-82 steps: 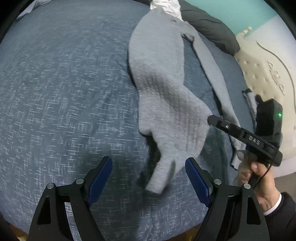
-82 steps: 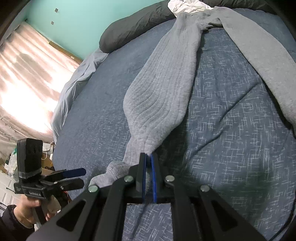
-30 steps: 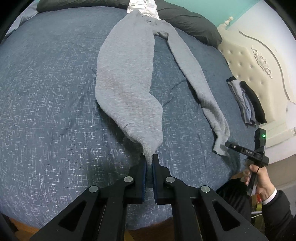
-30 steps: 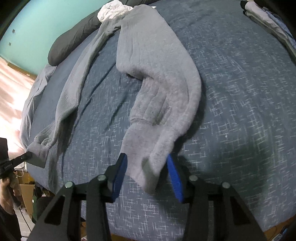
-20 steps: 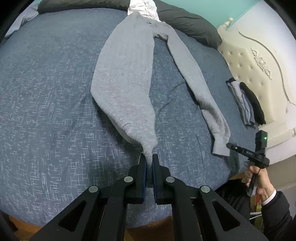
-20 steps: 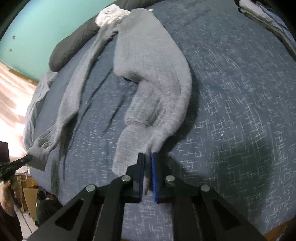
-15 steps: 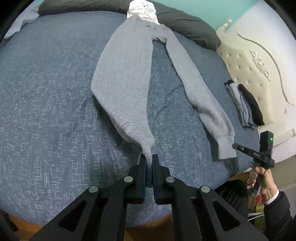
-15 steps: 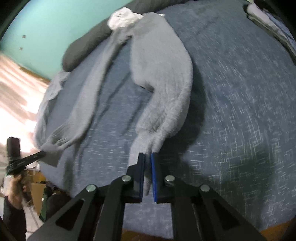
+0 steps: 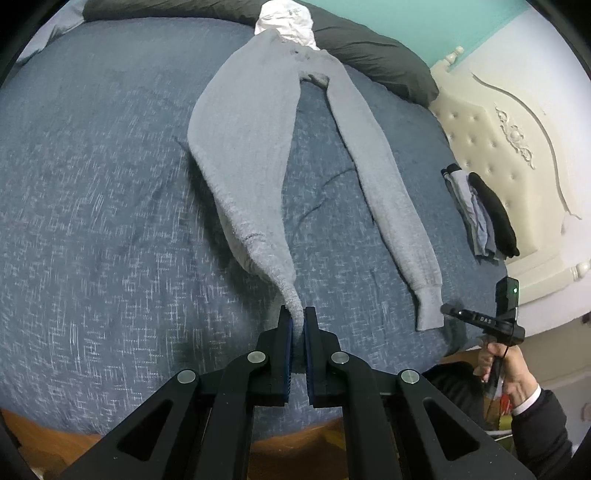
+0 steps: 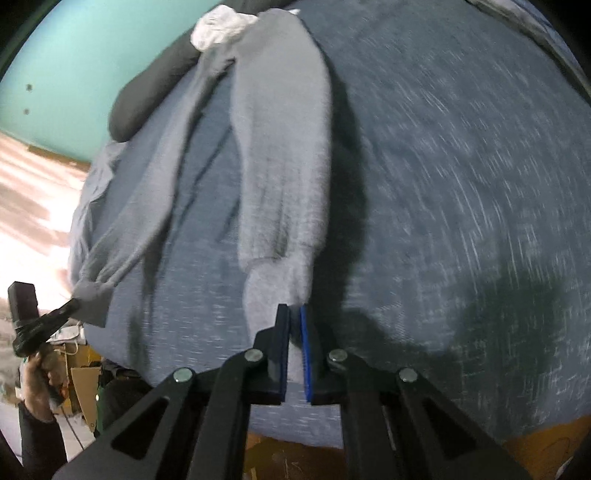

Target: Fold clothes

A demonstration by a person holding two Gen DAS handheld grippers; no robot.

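Note:
Grey sweatpants [image 9: 251, 147] lie stretched out lengthwise on the blue bedspread [image 9: 92, 184], waist at the far end. My left gripper [image 9: 298, 321] is shut on the cuff of the left leg, which rises off the bed to the pads. My right gripper [image 10: 294, 314] is shut on the cuff of the other leg [image 10: 284, 166]. In the left wrist view the right gripper [image 9: 448, 309] sits at the corner of that cuff [image 9: 428, 310] near the bed's edge. In the right wrist view the left gripper [image 10: 68, 306] holds its bunched cuff at the far left.
A white garment [image 9: 286, 16] and a dark pillow [image 9: 369, 48] lie beyond the waistband. A stack of folded clothes [image 9: 480, 218] sits by the cream headboard [image 9: 498, 140]. The bed's near edge and the wooden frame [image 9: 55, 443] run just under both grippers.
My right gripper closed on the crumpled leg's cuff and drew it back toward the bed's edge, so that leg now lies straight. The left gripper kept its grip and hardly moved.

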